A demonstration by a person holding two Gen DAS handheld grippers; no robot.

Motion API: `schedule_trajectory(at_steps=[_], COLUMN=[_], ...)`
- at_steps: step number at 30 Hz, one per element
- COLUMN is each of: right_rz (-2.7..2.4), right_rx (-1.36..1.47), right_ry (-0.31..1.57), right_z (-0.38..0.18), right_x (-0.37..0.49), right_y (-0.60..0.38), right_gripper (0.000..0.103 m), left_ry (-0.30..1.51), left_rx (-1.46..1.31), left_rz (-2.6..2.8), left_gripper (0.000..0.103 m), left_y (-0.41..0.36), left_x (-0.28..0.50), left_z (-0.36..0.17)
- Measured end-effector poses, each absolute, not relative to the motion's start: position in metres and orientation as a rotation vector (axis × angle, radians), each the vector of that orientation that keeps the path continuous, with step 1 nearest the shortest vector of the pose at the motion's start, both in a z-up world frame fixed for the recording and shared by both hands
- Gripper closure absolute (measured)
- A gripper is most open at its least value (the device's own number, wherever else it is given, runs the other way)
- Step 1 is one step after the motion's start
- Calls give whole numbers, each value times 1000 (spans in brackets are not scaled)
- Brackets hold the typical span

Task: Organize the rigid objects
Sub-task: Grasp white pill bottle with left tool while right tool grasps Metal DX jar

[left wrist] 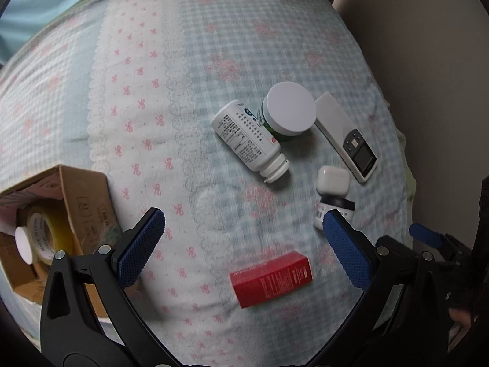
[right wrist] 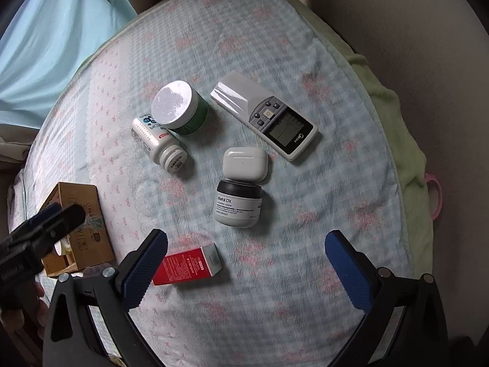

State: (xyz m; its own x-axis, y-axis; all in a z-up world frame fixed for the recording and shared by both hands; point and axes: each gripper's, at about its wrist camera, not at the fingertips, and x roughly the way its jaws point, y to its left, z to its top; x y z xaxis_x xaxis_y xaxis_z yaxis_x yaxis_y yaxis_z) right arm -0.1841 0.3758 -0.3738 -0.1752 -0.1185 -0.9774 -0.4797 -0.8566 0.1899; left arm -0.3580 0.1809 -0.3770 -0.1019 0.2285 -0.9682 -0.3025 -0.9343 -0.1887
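Note:
Loose objects lie on a bed with a checked blue and pink sheet. A red box (left wrist: 271, 279) (right wrist: 187, 265) lies nearest. My left gripper (left wrist: 244, 247) is open and empty above it. My right gripper (right wrist: 246, 266) is open and empty, the red box beside its left finger. Farther off lie a white pill bottle (left wrist: 249, 140) (right wrist: 159, 143) on its side, a green jar with a white lid (left wrist: 288, 111) (right wrist: 180, 111), a remote control (left wrist: 345, 136) (right wrist: 266, 114), a white earbud case (left wrist: 332, 179) (right wrist: 245, 163) and a grey Metal DX jar (right wrist: 238, 203) (left wrist: 334, 209).
An open cardboard box (left wrist: 82, 202) (right wrist: 81, 229) sits at the left with a roll of yellow tape (left wrist: 45, 232) inside. The bed's right edge has a green blanket (right wrist: 397, 116) against a beige wall. The other gripper shows at each view's edge.

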Motion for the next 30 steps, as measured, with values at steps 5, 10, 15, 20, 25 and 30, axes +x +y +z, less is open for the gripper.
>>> schedule_trajectory(at_steps=[5,10,15,20,25,30], right_rz=[2077,2039,1996,1974,1960,1929], right_rx=[-1845,-1840,-1851,-1844,-1833,-1849], right_ry=[757,801,793,822,821,832], right_z=[-405,-428,-445,-453,-456,-460], right_x=[-192,-199,-203,-205,-207,-208], right_y=[378,375,369,371,375,374], right_gripper=[0,0,1,1,1,16], left_ry=[30,-50,-130,-234,-286,-306], left_rx=[-1919,-2018,-2082,-2146,-2180,-2230], left_rz=[2073,2084,2111,2110,2116,2098], left_gripper=[0,0,0,0,6,25], left_y=[204,213,212,205,208,219], left_x=[-392,-413,-421,-426,-431,-439], left_z=[-421,-454,-474,-490,-496,-501])
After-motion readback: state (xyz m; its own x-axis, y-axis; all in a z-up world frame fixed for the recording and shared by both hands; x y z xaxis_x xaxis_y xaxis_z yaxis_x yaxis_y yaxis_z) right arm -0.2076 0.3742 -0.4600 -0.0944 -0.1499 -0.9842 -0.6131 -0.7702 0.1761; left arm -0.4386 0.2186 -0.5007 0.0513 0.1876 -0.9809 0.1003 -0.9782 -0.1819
